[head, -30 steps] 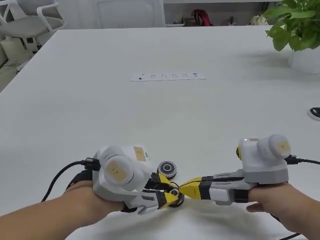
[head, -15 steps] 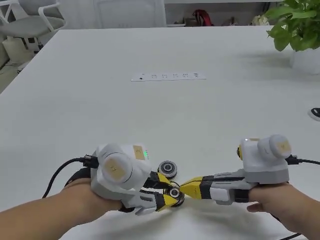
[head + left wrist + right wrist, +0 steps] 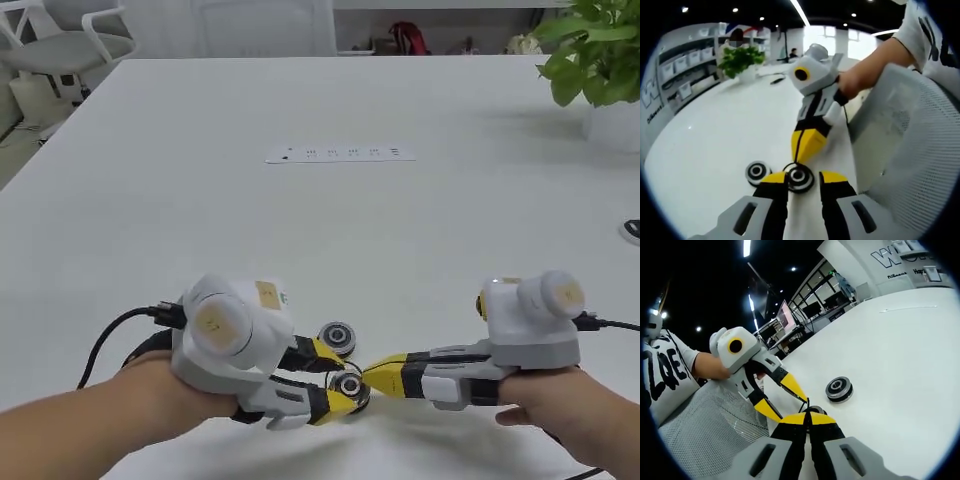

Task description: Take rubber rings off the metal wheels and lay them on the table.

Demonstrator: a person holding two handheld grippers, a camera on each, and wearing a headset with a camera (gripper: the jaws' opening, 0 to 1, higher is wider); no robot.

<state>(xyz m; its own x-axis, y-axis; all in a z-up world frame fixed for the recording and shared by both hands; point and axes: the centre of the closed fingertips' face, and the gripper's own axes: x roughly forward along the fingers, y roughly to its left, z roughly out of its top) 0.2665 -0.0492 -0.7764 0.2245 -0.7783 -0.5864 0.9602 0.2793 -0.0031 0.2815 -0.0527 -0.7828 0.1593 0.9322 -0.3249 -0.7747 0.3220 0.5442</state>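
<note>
A small metal wheel (image 3: 349,386) with a black rubber ring is held just above the table's near edge, with my left gripper (image 3: 344,384) shut on it. In the left gripper view the wheel (image 3: 800,178) sits between the yellow fingertips (image 3: 774,178). My right gripper (image 3: 368,375) comes in from the right, its jaws together on the edge of the rubber ring (image 3: 791,166). In the right gripper view its own tips (image 3: 809,419) are closed right at the wheel. A second wheel (image 3: 336,338) lies flat on the table just beyond, also the wheel (image 3: 839,389).
The white table (image 3: 320,230) stretches away, with a white power strip (image 3: 340,154) in its middle. A potted plant (image 3: 592,55) stands at the far right, a dark object (image 3: 631,229) at the right edge. Office chairs (image 3: 70,40) stand beyond the far left corner.
My left gripper has rolled and shifted slightly left and down, still holding the wheel. The right gripper has stayed in place at the wheel.
</note>
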